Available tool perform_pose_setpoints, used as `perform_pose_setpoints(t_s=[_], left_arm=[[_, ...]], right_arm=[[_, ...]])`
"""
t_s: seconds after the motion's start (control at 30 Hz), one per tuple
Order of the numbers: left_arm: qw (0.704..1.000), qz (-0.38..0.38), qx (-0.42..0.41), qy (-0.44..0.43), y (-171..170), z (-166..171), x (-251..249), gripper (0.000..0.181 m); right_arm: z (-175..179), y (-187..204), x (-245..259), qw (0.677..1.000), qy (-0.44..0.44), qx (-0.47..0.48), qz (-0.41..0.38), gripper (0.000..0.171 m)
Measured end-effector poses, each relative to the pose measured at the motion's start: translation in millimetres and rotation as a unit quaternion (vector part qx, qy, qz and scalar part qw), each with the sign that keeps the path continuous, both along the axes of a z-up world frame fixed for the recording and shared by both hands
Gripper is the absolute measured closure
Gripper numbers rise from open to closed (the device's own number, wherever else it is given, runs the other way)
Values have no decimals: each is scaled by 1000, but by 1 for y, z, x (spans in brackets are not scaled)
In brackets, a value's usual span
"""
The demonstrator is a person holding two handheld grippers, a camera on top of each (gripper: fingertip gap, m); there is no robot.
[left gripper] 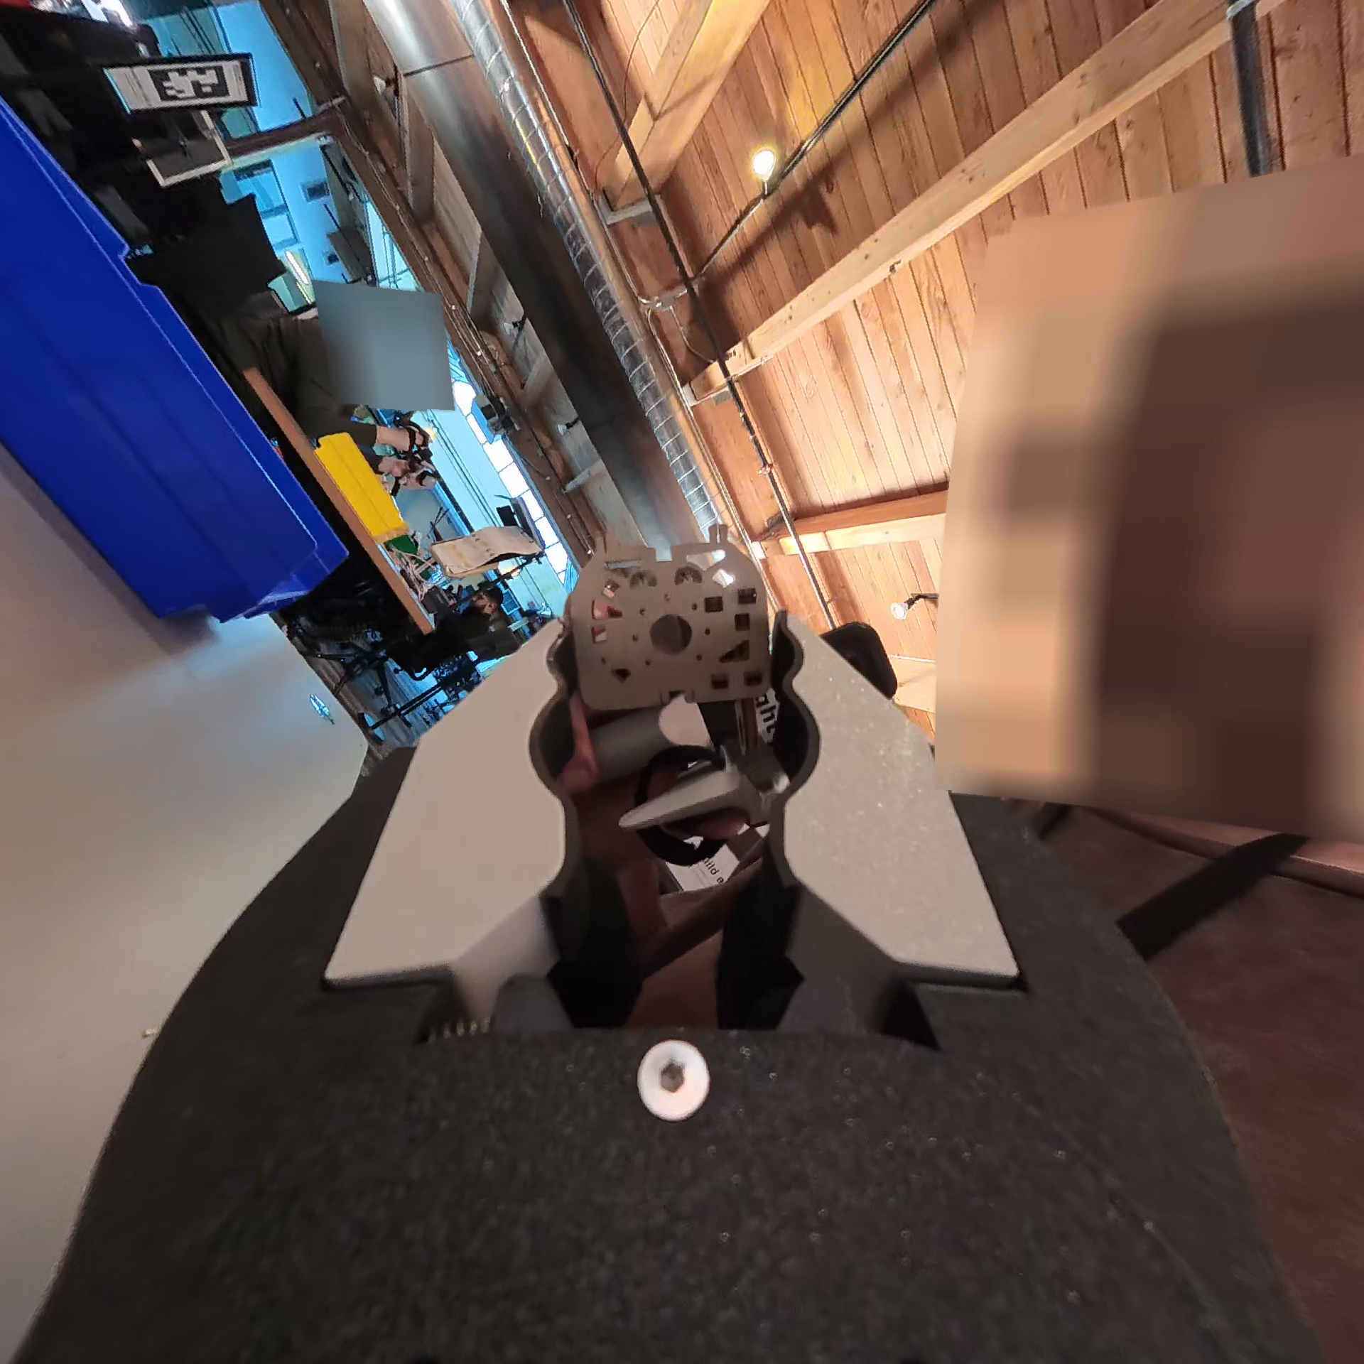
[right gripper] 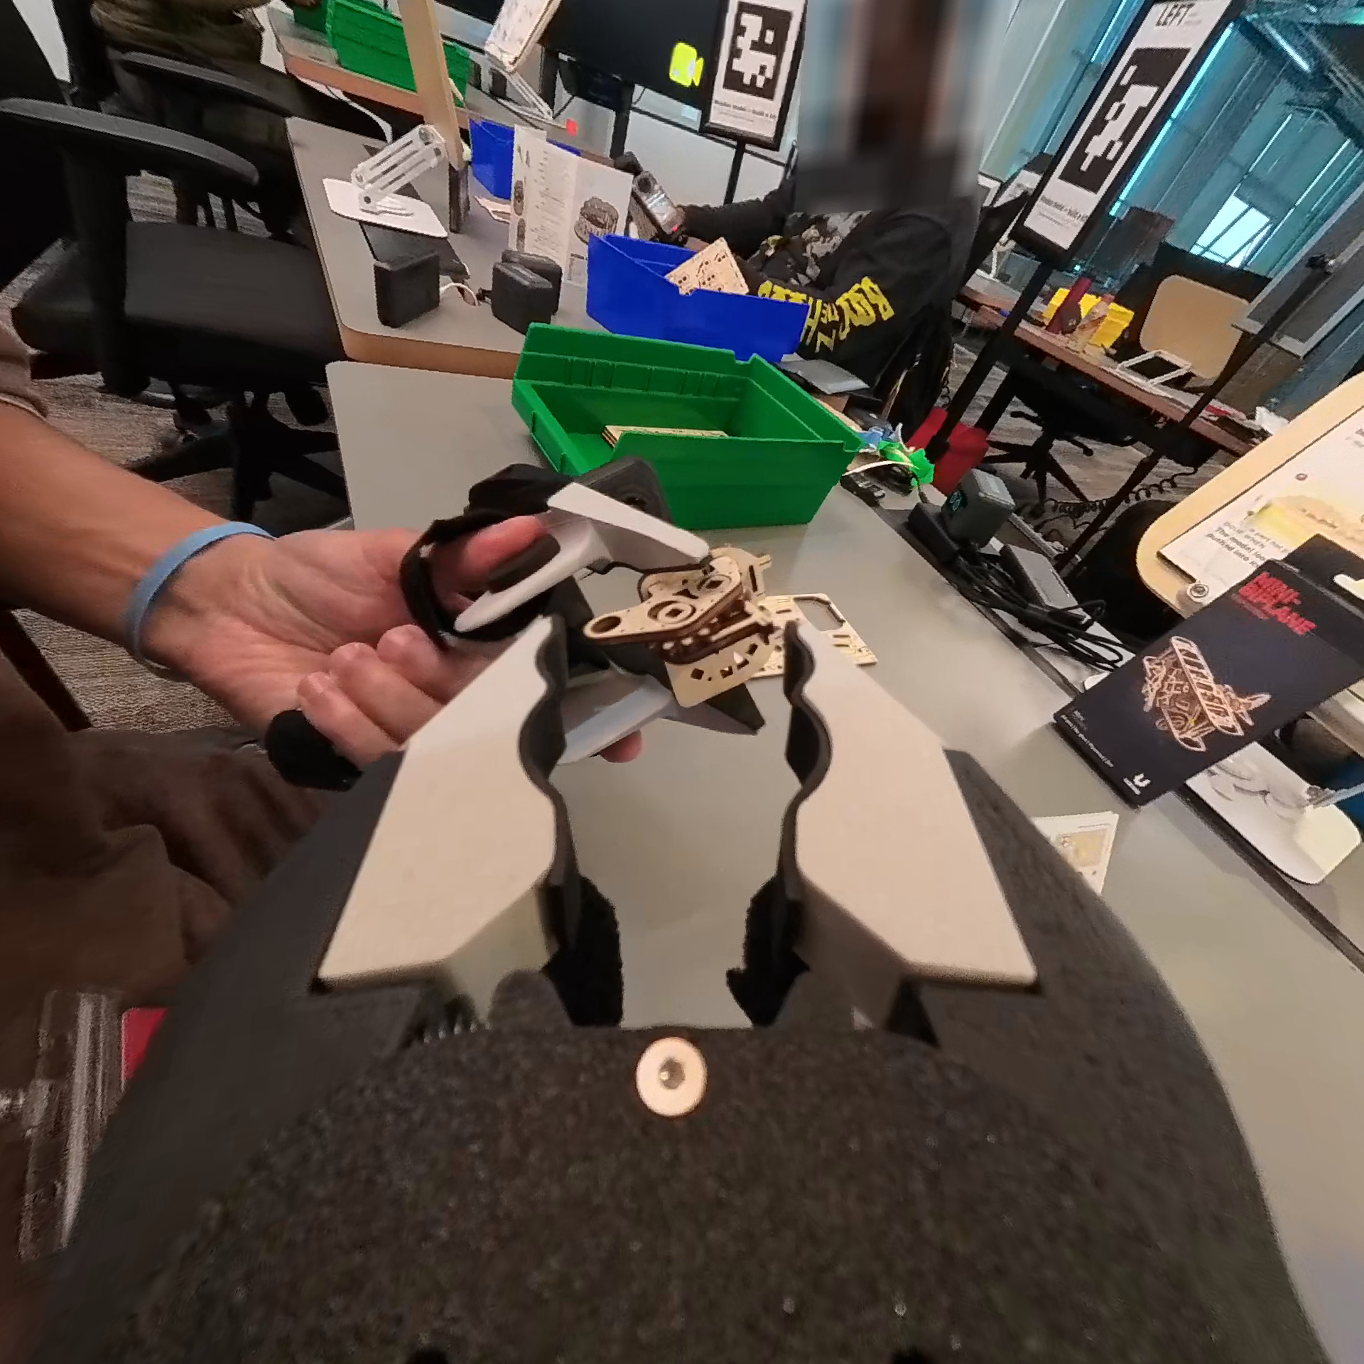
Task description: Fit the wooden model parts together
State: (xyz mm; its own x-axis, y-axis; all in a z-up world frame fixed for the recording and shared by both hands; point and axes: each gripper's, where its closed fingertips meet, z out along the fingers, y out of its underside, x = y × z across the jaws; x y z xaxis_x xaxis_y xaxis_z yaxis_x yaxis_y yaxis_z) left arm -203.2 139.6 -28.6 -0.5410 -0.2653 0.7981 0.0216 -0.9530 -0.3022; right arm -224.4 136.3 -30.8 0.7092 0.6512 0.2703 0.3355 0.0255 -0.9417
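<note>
Left claw is clamped on the model, a small stack of fretted plywood plates, one finger above and one below in the right view, with a hand at 9 o'clock working the trigger loops. Right claw stands wide and empty, tips either side of the model; whether they flank it or stop just short I cannot tell. The model hangs above the table, with a punched-out sheet lying under it toward 3 o'clock. My judgement: this is mid-assembly, one claw steadying the sub-assembly while the other lines up for a press or regrip. Next it needs a slow, square closing on a sturdy edge, since thin tabs could snap. A green bin at 12 o'clock holds more sheets, with a blue bin beyond it. A dark box at 3 o'clock shows a wooden biplane and red lettering; marker signs at 12 o'clock carry small print.
</note>
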Motion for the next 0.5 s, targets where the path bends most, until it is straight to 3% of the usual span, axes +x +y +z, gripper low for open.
perform_pose_setpoints(t_s=[0.13, 0.27, 0.5], left_arm=[[1000, 11, 4, 17, 4, -5, 2, 132], [997, 44, 37, 50, 9, -12, 3, 131], [979, 79, 167, 87, 3, -8, 3, 131]], right_arm=[[-1, 1, 5, 1000, 24, -15, 1, 117], [-11, 1, 7, 987, 121, -97, 35, 122], [-8, -5, 10, 907, 332, -220, 134, 139]])
